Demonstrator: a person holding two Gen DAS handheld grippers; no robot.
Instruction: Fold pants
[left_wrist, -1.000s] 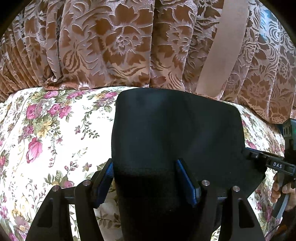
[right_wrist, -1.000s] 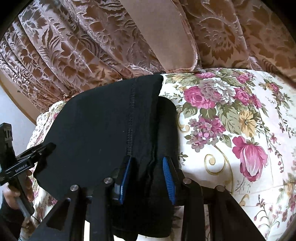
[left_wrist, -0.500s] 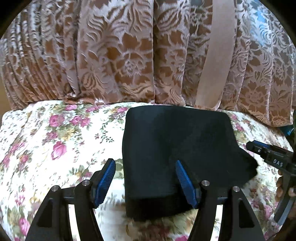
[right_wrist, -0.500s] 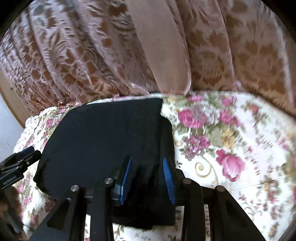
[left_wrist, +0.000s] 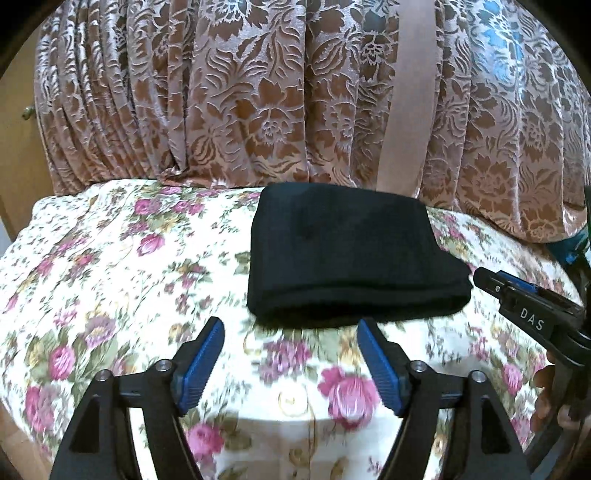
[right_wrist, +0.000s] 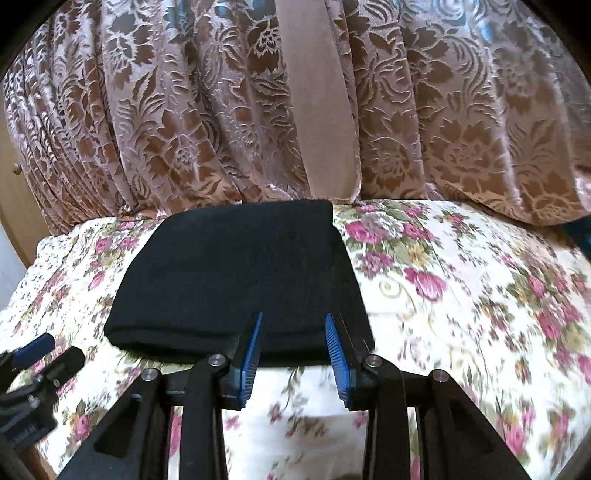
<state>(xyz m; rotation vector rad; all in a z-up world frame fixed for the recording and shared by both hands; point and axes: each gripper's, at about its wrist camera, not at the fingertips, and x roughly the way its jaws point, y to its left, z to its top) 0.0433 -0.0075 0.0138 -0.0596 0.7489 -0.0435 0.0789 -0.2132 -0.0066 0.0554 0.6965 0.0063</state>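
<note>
The black pants (left_wrist: 351, 258) lie as a compact, squared bundle on the floral bedspread (left_wrist: 110, 277), toward its far side, with the far edge close to the brown patterned curtain (left_wrist: 221, 92) that hangs behind. Layers are stacked flat; the near edge shows a rounded fold and no loose leg or waistband trails out on any visible side. The left gripper (left_wrist: 290, 354) stands short of the bundle's near edge with its blue pads spread wide; its jaws have just been opening, and nothing lies between them. The right gripper (right_wrist: 293, 349) is at the near right corner, jaws parted and empty, the cloth showing beyond the pads rather than pinched by them. Judgement: folding appears complete or very nearly so. What may remain is only a check on squareness and clearing both tools away.
</note>
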